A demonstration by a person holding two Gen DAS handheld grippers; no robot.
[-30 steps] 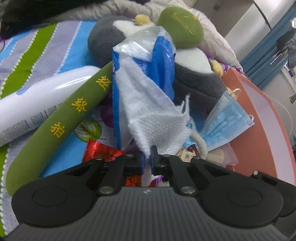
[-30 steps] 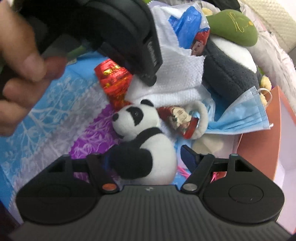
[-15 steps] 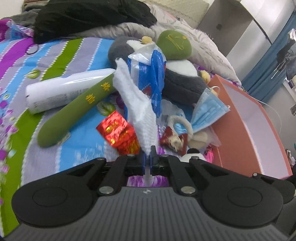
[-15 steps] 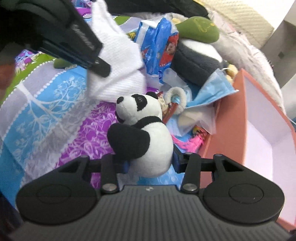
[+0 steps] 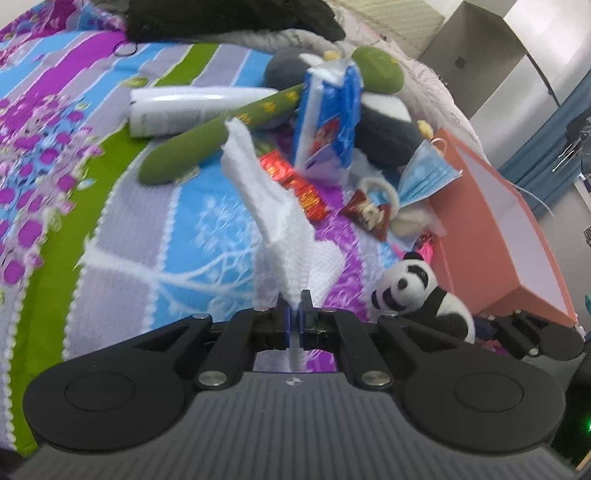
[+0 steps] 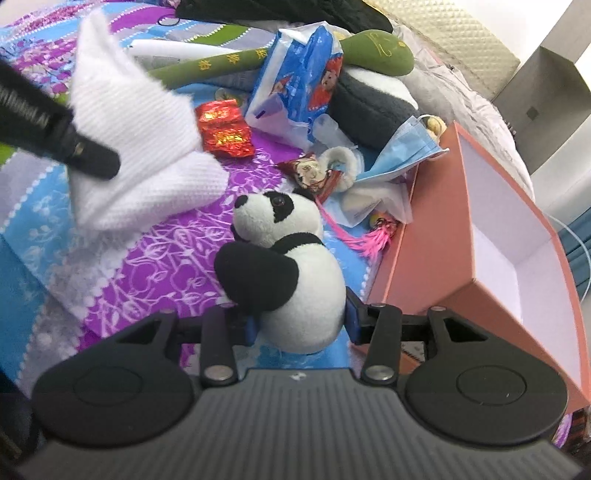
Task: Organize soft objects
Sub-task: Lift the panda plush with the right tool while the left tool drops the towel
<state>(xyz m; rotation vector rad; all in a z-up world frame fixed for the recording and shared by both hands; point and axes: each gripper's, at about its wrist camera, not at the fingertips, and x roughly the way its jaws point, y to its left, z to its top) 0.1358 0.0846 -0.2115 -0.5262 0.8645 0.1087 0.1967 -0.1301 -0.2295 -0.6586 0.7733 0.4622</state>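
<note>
My left gripper [image 5: 294, 314] is shut on a white tissue cloth [image 5: 273, 221] and holds it above the patterned bedspread [image 5: 147, 229]; the cloth also shows in the right wrist view [image 6: 136, 147]. My right gripper [image 6: 299, 325] is shut on a panda plush [image 6: 284, 269], lifted just left of the open orange box [image 6: 491, 236]. The panda [image 5: 417, 291] and the box [image 5: 491, 221] show at the right of the left wrist view. A blue tissue pack [image 5: 328, 122] stands in the pile behind.
The pile holds a long green plush [image 5: 221, 129], a white tube [image 5: 177, 110], a grey-white plush [image 6: 369, 99], a red foil packet [image 6: 225, 129], a blue face mask [image 6: 406, 151], a small doll charm [image 6: 317, 177] and a pink tassel [image 6: 365, 240]. Dark clothing [image 5: 229, 18] lies at the back.
Both grippers have pulled back and up from the pile. The tissue cloth came free of the blue pack. The right gripper closed on the panda and lifted it toward the box.
</note>
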